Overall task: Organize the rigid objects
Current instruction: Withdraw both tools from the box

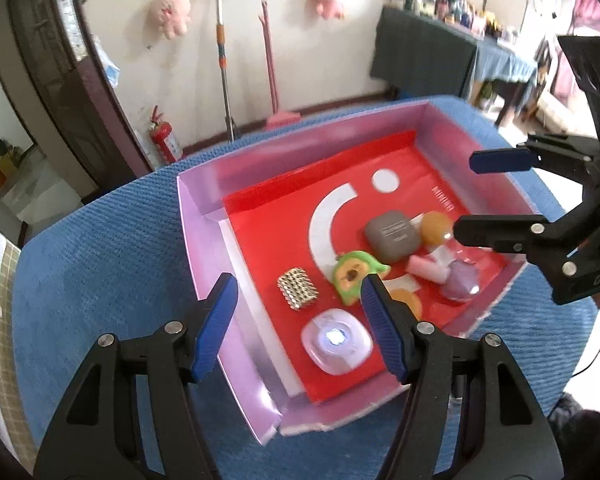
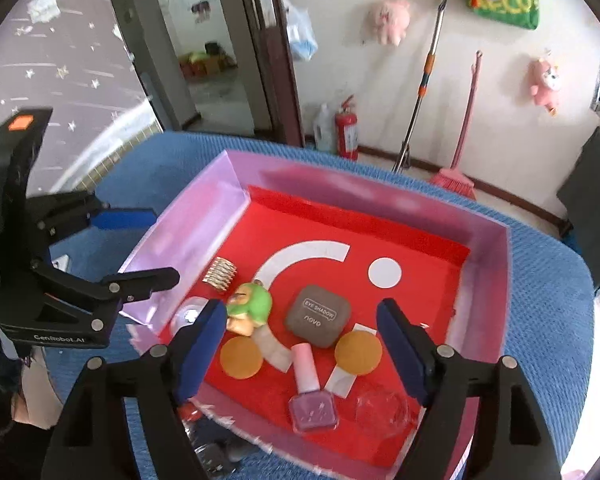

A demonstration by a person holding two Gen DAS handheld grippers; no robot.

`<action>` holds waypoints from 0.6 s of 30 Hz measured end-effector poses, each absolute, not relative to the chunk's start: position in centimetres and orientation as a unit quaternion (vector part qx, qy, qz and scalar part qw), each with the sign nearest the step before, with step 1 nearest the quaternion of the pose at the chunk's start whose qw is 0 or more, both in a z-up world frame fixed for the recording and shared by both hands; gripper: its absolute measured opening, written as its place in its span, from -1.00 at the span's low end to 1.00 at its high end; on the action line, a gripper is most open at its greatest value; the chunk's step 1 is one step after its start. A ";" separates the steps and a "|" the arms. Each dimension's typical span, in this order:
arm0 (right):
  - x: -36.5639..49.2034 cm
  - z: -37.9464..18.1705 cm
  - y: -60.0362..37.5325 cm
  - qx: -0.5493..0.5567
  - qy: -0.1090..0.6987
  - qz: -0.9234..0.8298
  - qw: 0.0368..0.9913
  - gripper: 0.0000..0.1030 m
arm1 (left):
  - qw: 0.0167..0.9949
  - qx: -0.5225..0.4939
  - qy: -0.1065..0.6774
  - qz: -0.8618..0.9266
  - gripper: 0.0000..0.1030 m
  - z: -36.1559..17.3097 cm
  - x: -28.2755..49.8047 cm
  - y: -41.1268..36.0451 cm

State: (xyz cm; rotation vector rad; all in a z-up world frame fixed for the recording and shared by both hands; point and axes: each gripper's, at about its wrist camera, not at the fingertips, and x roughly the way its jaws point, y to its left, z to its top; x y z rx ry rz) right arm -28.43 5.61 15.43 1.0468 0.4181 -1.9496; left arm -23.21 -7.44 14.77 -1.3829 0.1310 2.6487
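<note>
An open box with pale pink walls [image 1: 204,248] [image 2: 484,280] and a red floor sits on a blue cloth. Inside lie a grey eye shadow case [image 1: 392,236] [image 2: 316,316], a green toy figure [image 1: 352,276] [image 2: 250,306], two orange round puffs [image 2: 241,357] [image 2: 358,352], a purple nail polish bottle [image 2: 311,396], a studded metal piece [image 1: 296,289] [image 2: 220,274] and a white glowing square case [image 1: 336,338]. My left gripper [image 1: 299,282] [image 2: 164,246] hovers open above the box's near left part, holding nothing. My right gripper [image 2: 300,308] [image 1: 466,196] hangs open over the right side, also holding nothing.
The blue cloth [image 1: 112,280] covers a round table around the box. A clear dome-shaped item [image 2: 382,408] lies in the box's near corner. Dark small things [image 2: 210,444] lie outside the box wall. A fire extinguisher [image 2: 346,130] and brooms stand by the far wall.
</note>
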 end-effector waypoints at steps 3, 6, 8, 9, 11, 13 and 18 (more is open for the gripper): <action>-26.7 17.2 7.4 0.396 0.156 -0.795 0.432 0.69 | 0.065 -0.437 0.029 0.897 0.22 15.4 -22.1 -7.6; -24.5 19.1 9.0 0.367 0.149 -0.811 0.430 0.80 | 0.063 -0.412 0.013 0.909 0.23 16.5 -20.0 -7.3; -23.2 19.9 10.2 0.349 0.145 -0.822 0.427 0.83 | 0.067 -0.396 0.003 0.916 0.51 16.6 -18.9 -7.0; -22.4 20.4 11.0 0.340 0.140 -0.827 0.425 0.87 | 0.067 -0.384 -0.002 0.921 0.58 17.0 -18.2 -6.8; -20.9 21.2 12.5 0.322 0.130 -0.839 0.419 0.92 | 0.072 -0.355 -0.016 0.932 0.59 17.8 -16.1 -6.2; -19.2 21.9 14.0 0.302 0.123 -0.850 0.414 0.98 | 0.077 -0.338 -0.028 0.937 0.59 18.0 -14.8 -5.7; -14.6 22.4 18.0 0.254 0.111 -0.883 0.379 1.00 | 0.066 -0.278 -0.043 0.957 0.74 18.8 -10.1 -4.1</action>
